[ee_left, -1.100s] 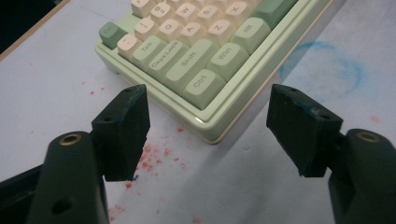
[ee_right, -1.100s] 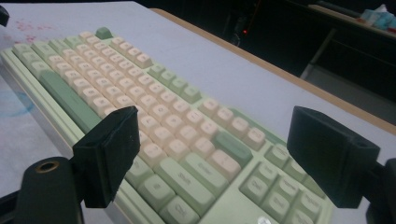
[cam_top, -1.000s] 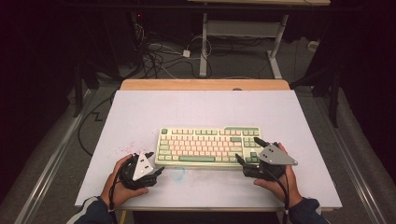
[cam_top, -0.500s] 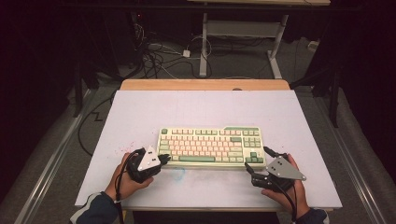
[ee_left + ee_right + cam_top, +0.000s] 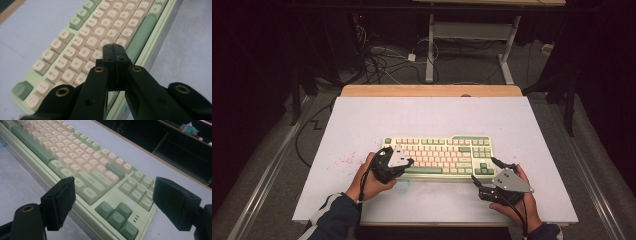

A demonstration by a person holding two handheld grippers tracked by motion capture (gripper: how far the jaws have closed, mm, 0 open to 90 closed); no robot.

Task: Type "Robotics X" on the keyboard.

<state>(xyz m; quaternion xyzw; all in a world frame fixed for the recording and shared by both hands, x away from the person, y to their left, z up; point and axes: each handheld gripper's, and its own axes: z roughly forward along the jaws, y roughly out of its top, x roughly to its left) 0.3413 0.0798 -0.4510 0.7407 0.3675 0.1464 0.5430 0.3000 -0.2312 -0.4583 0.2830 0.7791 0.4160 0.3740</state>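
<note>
A dark room with cables on the floor surrounds a white-topped table (image 5: 362, 125) with a wooden strip along its far edge. On the near half of the table lies a green-and-cream keyboard (image 5: 437, 156), flat, its long axis running left to right across the table and its green spacebar row toward the person. In the right gripper view, the keyboard is cut off at the upper left, and most key legends are too blurred to read.

The left gripper (image 5: 411, 161) sits over the keyboard's near-left corner, pointing right along the key rows; its jaws have just been closing and now meet with nothing between them, their tips over the lower letter rows in the left gripper view (image 5: 114, 50). Whether the tips touch a key is hard to tell.

The right gripper (image 5: 486, 174) rests just off the keyboard's near-right corner, its 2 jaws spread wide and empty, framing the arrow keys in the right gripper view (image 5: 113, 202).
</note>
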